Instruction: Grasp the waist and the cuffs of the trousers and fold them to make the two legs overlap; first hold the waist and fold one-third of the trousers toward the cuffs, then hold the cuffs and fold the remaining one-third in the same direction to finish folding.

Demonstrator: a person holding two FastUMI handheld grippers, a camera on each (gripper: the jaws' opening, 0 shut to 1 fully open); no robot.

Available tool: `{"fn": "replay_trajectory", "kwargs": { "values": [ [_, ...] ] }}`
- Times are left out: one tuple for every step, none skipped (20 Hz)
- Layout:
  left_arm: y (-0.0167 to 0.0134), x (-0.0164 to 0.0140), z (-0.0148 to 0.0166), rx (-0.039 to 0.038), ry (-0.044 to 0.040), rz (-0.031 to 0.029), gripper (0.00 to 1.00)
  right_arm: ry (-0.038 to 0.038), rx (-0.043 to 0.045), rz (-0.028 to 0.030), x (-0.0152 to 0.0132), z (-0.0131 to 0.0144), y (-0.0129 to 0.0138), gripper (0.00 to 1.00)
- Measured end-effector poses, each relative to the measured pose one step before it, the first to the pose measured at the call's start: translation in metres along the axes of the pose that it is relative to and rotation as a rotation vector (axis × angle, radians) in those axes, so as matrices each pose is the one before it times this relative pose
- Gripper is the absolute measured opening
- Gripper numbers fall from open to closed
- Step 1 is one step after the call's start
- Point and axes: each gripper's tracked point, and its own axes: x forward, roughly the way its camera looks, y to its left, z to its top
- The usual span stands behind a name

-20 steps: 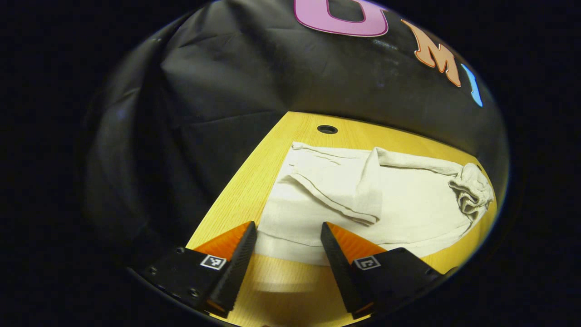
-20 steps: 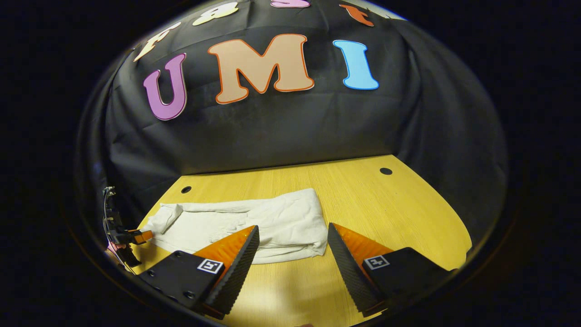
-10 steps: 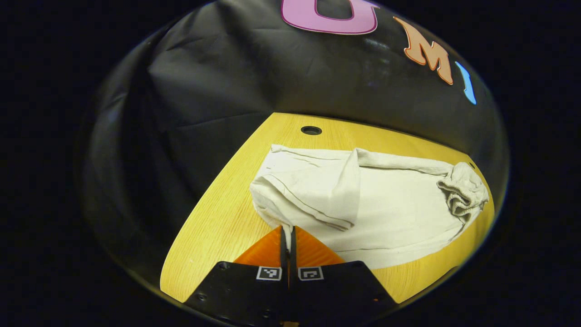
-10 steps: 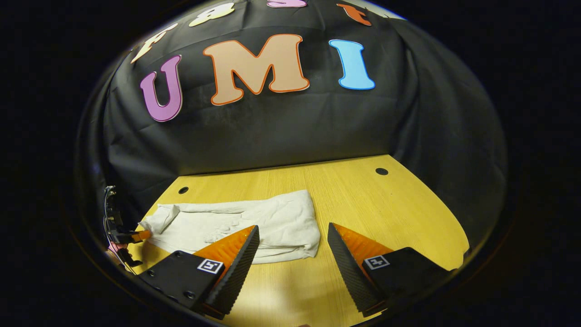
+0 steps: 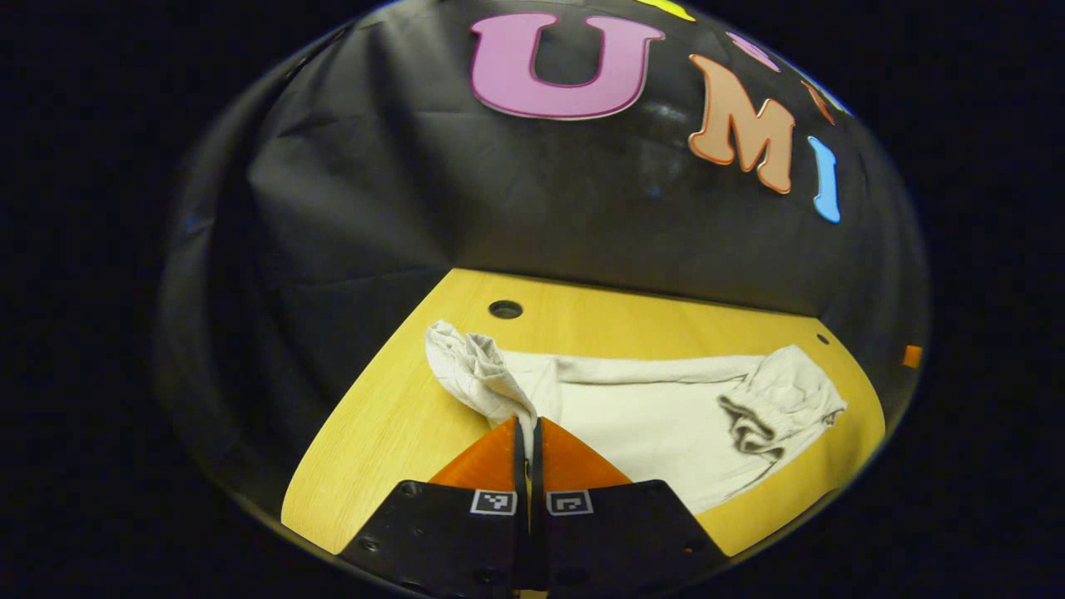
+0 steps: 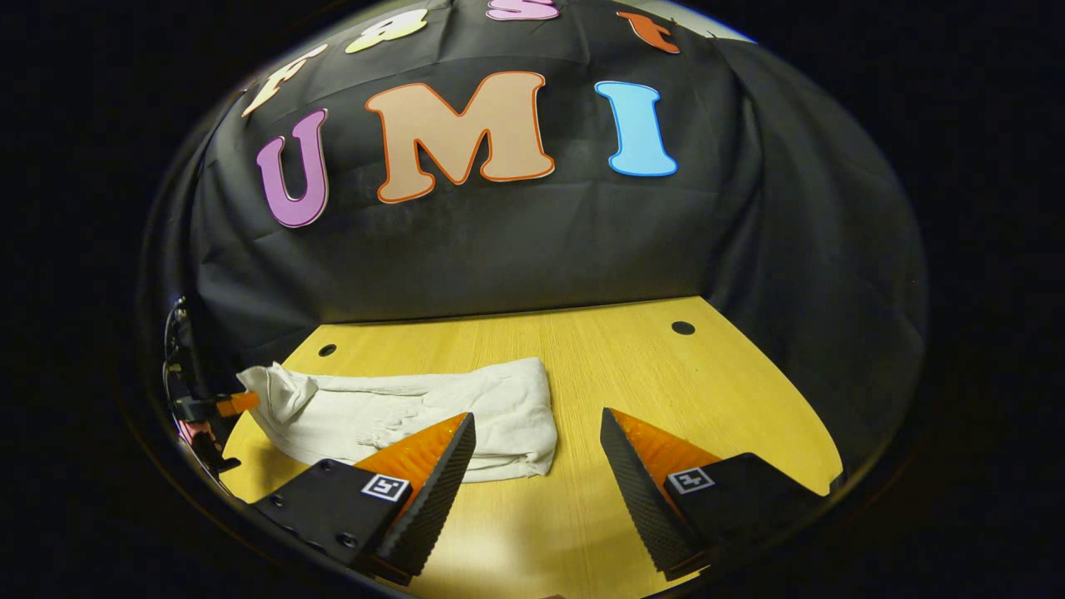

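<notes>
My left gripper [image 5: 527, 433] is clamped tight, both fingers pinching a bunched end of the white trousers [image 5: 657, 416], and that end is raised off the wooden table [image 5: 374, 441] in a crumpled peak. From that peak the cloth runs away across the table to a rumpled, gathered end near the table's far right edge, in the left gripper view. A round hole [image 5: 505, 309] in the tabletop sits just beyond the raised end, close to the black booth wall [image 5: 374, 191].

My right gripper [image 6: 537, 449] hangs over the table with its fingers spread wide, nothing between them. The trousers [image 6: 399, 408] lie ahead and to its left, their nearer rounded end just beside my left finger's tip. At the trousers' far end I see the other gripper [image 6: 225, 405] at the lifted cloth.
</notes>
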Motion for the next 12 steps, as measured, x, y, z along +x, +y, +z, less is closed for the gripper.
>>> {"fn": "replay_trajectory", "kwargs": {
  "values": [
    [-0.01934, -0.00156, 0.01190, 0.01489, -0.01912, -0.02455, 0.00, -0.00023, 0.00181, 0.00708, -0.00125, -0.00011, -0.00297, 0.92],
    [-0.02348, -0.00044, 0.01214, 0.01327, -0.01770, -0.02861, 0.00, 0.00058, 0.00126, 0.00676, -0.00086, -0.00003, -0.00330, 0.96],
    [-0.02229, 0.00083, 0.01166, 0.01153, -0.01894, -0.02742, 0.00, 0.00079, -0.00127, 0.00690, -0.00243, -0.00126, -0.00500, 0.97],
    [-0.02361, 0.00196, 0.01070, 0.01028, -0.01717, -0.02845, 0.00, 0.00104, -0.00290, 0.00573, -0.00133, -0.00069, -0.00491, 0.97],
    [-0.02367, 0.00394, 0.00917, 0.01144, -0.01162, -0.03095, 0.00, -0.00020, -0.00632, 0.00231, 0.00121, -0.00002, -0.00524, 0.97],
    [-0.02435, 0.00389, 0.00746, 0.01691, -0.01286, -0.03015, 0.00, 0.00215, -0.00557, 0.00479, 0.00061, 0.00002, -0.00436, 0.97],
    [-0.02391, 0.00367, 0.00599, 0.01628, -0.00949, -0.02691, 0.00, 0.00535, -0.00523, 0.00648, -0.00052, -0.00230, -0.00432, 0.97],
    [-0.02493, 0.00415, 0.00488, 0.01230, -0.00588, -0.02972, 0.00, 0.00194, -0.00298, 0.00403, -0.00065, -0.00077, -0.00512, 0.97],
    [-0.02370, 0.00528, 0.00395, 0.00673, 0.00072, -0.03016, 0.00, 0.00202, 0.00010, 0.00584, -0.00019, -0.00033, -0.00474, 0.97],
    [-0.02138, 0.00627, 0.00205, 0.00177, -0.00286, -0.02839, 0.00, 0.00057, 0.00073, 0.00054, 0.00080, 0.00021, -0.00454, 0.97],
    [-0.02163, 0.00468, 0.00187, 0.00101, -0.00090, -0.02578, 0.00, 0.00127, 0.00267, 0.00244, 0.00206, -0.00031, -0.00437, 0.97],
    [-0.02038, 0.00474, 0.00517, 0.00655, 0.00198, -0.02375, 0.00, 0.00191, 0.00237, 0.00195, 0.00091, -0.00017, -0.00399, 0.97]
  ]
}}
